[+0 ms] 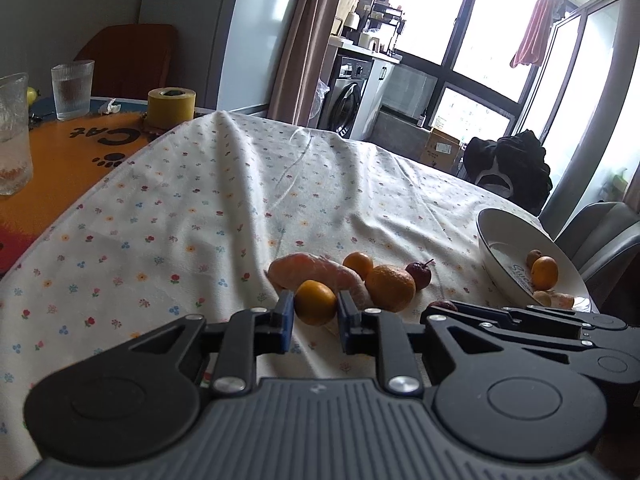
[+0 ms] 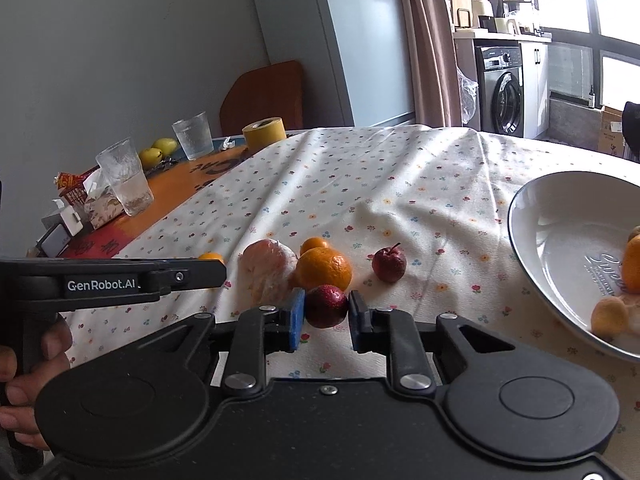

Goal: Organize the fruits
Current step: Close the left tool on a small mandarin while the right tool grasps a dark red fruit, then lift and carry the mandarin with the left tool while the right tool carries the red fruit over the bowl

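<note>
My left gripper [image 1: 315,307] is shut on a small orange [image 1: 315,300] low over the flowered cloth [image 1: 192,208]. My right gripper [image 2: 327,310] is shut on a dark red fruit [image 2: 326,305]. Behind them lie a peeled citrus piece in clear wrap [image 2: 269,272], a larger mandarin [image 2: 324,268], another small orange [image 2: 315,245] and a red stemmed fruit [image 2: 389,264]. A white bowl [image 2: 560,216] at the right holds a small orange [image 1: 544,272] and a few pale fruits [image 2: 609,315]. In the right wrist view the left gripper [image 2: 218,270] enters from the left.
On the orange mat at the far left stand two ribbed glasses [image 2: 124,178], a yellow tape roll [image 2: 265,131], yellow pears [image 2: 158,152] and small boxes [image 2: 64,224]. A hand [image 2: 36,360] holds the left gripper's handle. A grey chair [image 1: 600,240] stands past the bowl.
</note>
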`<action>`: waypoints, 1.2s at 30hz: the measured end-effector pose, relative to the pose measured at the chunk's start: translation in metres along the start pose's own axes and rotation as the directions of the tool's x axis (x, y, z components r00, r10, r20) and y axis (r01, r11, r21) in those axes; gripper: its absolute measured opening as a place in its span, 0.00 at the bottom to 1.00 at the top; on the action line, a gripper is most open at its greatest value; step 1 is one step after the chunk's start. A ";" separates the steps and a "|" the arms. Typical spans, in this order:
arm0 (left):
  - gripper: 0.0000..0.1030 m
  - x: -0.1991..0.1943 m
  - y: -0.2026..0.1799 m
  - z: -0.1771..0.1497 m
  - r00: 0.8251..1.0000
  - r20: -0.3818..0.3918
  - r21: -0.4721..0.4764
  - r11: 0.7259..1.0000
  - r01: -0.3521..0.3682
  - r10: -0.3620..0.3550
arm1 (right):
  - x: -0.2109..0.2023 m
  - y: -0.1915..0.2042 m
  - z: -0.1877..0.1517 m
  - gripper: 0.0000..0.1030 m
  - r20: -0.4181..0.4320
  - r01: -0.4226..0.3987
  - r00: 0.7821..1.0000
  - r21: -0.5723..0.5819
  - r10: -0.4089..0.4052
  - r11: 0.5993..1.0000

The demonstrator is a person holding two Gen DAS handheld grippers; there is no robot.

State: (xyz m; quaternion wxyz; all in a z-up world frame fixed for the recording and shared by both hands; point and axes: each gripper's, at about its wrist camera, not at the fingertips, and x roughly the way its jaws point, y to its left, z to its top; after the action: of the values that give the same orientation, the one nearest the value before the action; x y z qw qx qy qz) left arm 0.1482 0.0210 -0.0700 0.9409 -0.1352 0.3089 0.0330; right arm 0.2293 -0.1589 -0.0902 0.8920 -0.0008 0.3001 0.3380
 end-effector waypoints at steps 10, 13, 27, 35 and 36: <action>0.20 -0.015 -0.021 0.008 0.999 0.033 0.038 0.999 0.025 -0.027 | -0.027 -0.017 0.000 0.21 0.059 0.042 0.997 0.041 -0.045 0.998; 0.20 -0.018 -0.031 0.011 0.998 0.046 0.057 0.998 0.037 -0.040 | -0.035 -0.020 0.001 0.21 0.077 0.057 0.995 0.049 -0.060 0.997; 0.20 -0.017 -0.068 0.018 0.994 0.054 0.102 0.991 0.087 -0.093 | -0.062 -0.052 -0.005 0.21 0.131 0.113 0.983 0.121 -0.129 0.986; 0.20 -0.009 -0.094 0.023 0.990 0.050 0.138 0.983 0.124 -0.132 | -0.072 -0.074 -0.009 0.21 0.148 0.156 0.972 0.174 -0.182 0.972; 0.20 -0.008 -0.097 0.023 0.989 0.049 0.143 0.981 0.128 -0.136 | -0.073 -0.077 -0.009 0.21 0.150 0.162 0.970 0.181 -0.190 0.970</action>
State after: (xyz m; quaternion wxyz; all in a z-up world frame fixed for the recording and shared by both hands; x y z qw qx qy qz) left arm 0.1688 -0.0658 -0.0245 0.9568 -0.0882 0.2729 -0.0472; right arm 0.2276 -0.2641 -0.0744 0.9374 0.0753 0.2508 0.2297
